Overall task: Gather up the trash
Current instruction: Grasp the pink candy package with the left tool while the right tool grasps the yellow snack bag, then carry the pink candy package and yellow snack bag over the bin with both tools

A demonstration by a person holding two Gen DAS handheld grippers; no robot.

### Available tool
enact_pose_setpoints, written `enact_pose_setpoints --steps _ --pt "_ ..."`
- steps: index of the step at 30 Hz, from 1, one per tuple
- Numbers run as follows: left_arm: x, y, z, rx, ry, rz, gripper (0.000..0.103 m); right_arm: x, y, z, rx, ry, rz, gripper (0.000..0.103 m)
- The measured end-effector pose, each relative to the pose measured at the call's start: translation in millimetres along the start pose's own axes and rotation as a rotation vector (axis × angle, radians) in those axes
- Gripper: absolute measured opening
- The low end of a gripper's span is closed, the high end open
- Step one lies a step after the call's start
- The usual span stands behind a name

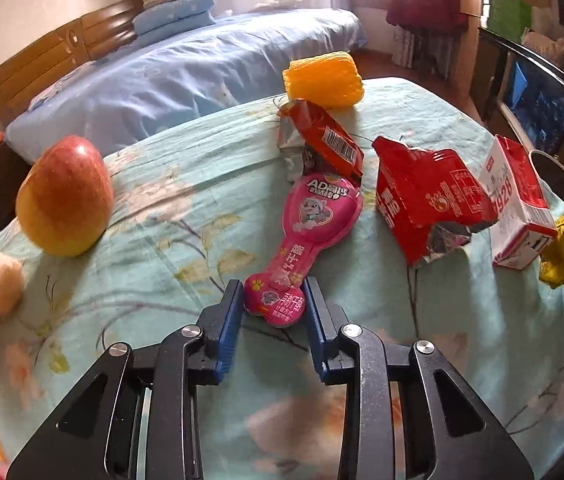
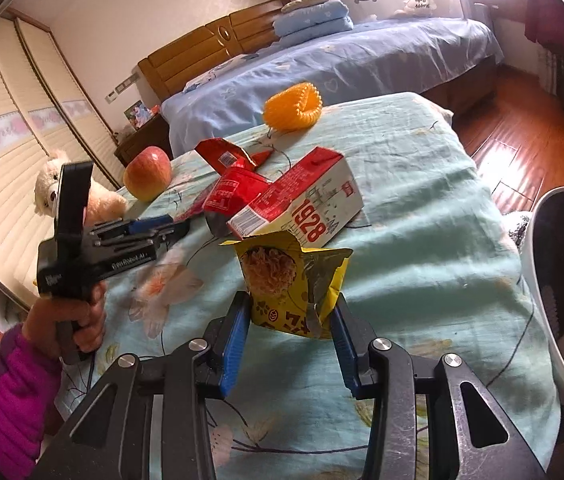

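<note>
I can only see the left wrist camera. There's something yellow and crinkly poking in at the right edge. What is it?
Observer: It's a yellow noodle wrapper, held upright in the right gripper.
Operator: And the fluffy peach thing at my left edge?
Observer: That's a teddy bear. Its face shows in the right wrist view.
Operator: I only see a curved rim on my right. Is that where the trash goes?
Observer: Probably. It's a tall white bin with a dark inside, standing against the right side of the bed, close to the wrapper.
</note>
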State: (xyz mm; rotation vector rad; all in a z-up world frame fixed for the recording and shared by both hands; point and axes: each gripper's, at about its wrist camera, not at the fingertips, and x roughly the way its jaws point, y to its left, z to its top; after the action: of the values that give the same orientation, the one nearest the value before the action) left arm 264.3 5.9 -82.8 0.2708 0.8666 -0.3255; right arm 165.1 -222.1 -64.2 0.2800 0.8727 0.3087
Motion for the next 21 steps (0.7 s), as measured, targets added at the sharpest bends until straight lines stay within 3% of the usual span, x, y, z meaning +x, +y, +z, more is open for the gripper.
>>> enact_pose_setpoints --steps 11,21 --pt "-43 -16 -45 -0.203 -0.013 -0.059 0.026 -22 -16 -10 0.022 -0.024 -0.008 0.041" --pt "-72 -65 -67 -0.229 -0.03 -0.122 0.026 -41 -40 -21 0.05 -0.043 -0.044 0.041"
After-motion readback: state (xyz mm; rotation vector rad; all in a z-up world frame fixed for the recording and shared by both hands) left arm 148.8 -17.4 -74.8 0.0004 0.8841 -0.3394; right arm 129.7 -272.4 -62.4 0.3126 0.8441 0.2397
